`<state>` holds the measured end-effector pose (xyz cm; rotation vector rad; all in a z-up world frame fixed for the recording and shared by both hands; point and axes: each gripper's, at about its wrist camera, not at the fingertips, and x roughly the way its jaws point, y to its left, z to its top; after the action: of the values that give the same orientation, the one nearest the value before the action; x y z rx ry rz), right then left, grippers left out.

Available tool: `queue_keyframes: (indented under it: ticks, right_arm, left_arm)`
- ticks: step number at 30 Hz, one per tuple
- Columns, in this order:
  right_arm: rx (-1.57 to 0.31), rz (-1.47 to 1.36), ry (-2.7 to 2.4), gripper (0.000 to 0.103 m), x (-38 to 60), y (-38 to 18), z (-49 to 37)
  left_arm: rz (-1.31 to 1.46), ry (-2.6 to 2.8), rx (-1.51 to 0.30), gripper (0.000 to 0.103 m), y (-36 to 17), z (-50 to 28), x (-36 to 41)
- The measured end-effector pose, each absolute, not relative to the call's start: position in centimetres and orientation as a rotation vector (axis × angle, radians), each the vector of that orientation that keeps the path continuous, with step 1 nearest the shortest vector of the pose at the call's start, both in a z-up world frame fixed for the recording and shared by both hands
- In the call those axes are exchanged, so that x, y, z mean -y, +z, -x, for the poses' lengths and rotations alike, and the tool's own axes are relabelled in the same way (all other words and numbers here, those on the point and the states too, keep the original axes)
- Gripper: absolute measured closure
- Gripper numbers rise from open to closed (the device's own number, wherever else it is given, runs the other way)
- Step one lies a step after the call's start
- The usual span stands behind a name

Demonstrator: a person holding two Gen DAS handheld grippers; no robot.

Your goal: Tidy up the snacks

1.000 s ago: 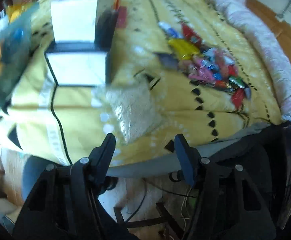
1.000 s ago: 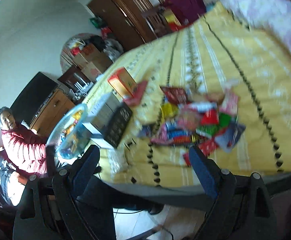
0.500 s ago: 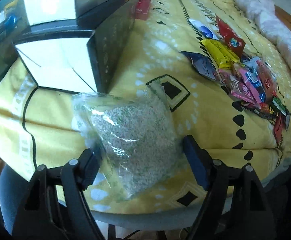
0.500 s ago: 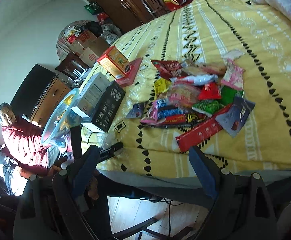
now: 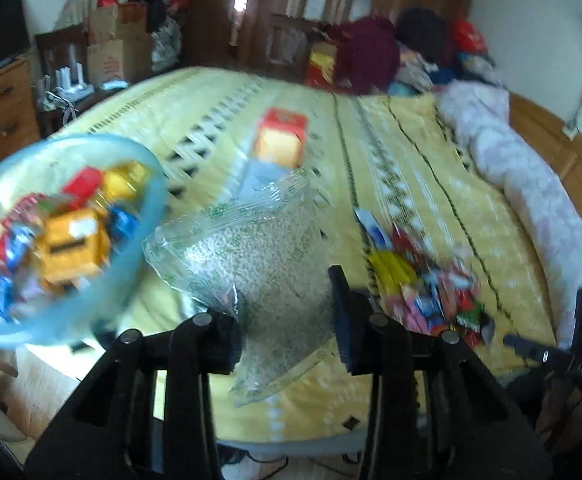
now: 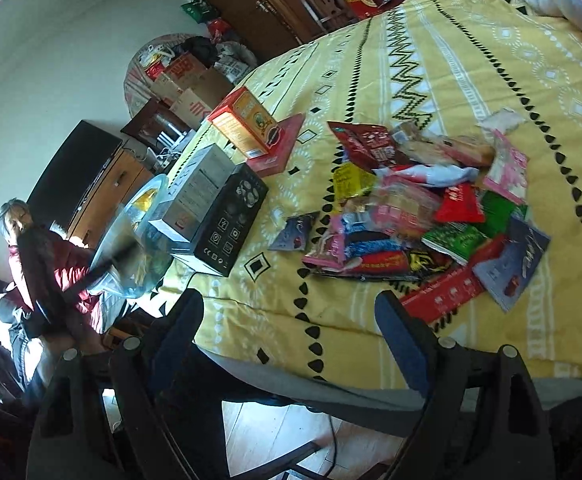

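left gripper clamps a clear grain bag beside the blue bowl.

My left gripper has gone from hovering empty past the near edge of the bed to clamping the clear bag of pale grains, now lifted off the yellow bedspread where it lay half a second ago. My view has swung up, so the blue bowl of snacks now sits just left of the bag. Right gripper has edged closer to the snack pile, jaws wide as before.
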<state>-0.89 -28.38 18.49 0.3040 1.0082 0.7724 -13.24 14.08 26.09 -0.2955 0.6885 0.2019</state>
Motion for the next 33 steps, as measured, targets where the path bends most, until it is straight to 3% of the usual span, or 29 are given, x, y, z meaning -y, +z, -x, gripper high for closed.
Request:
queue_keyframes:
  ticks: [3,4,6,11,17,23,26,29,33]
  right_arm:
    - [-1.005,-0.303,0.798,0.013,27.0,18.8,0.6]
    - [-1.003,-0.305,0.805,0.013,26.7,18.8,0.6]
    - [-1.003,-0.307,0.816,0.013,26.2,18.9,0.7]
    - [-1.009,-0.307,0.817,0.012,26.4,18.5,1.8]
    - [-1.003,-0.327,0.765,0.012,29.6,19.2,1.3]
    - [-0.816,-0.253,0.691,0.012,33.7,27.4,0.2]
    - [-0.688,-0.244,0.638,0.009,36.4,32.1,0.2]
    - [-0.615,-0.258,0.613,0.007,37.9,34.0,0.4]
    - [-0.719,-0.309,0.611,0.007,37.6,30.0,0.0]
  left_arm:
    - [0.292,0.341,-0.575,0.059,31.5,11.7,-20.6]
    - [0.281,0.408,-0.561,0.035,32.4,11.0,-22.6]
    - [0.292,0.582,-0.577,0.013,33.4,10.3,-26.7]
    - [0.344,0.641,-0.46,0.011,35.2,12.7,-29.6]
    - [0.342,0.575,-0.378,0.011,38.6,14.3,-26.9]
    - [0.254,0.406,-0.239,0.009,47.3,14.2,-23.1]
    - [0.278,0.311,-0.197,0.001,50.0,13.7,-21.5]
    - [0.236,0.17,-0.297,0.0,48.0,11.9,-18.4]
    - [0.256,-0.053,-0.578,0.002,37.8,7.7,-11.6]
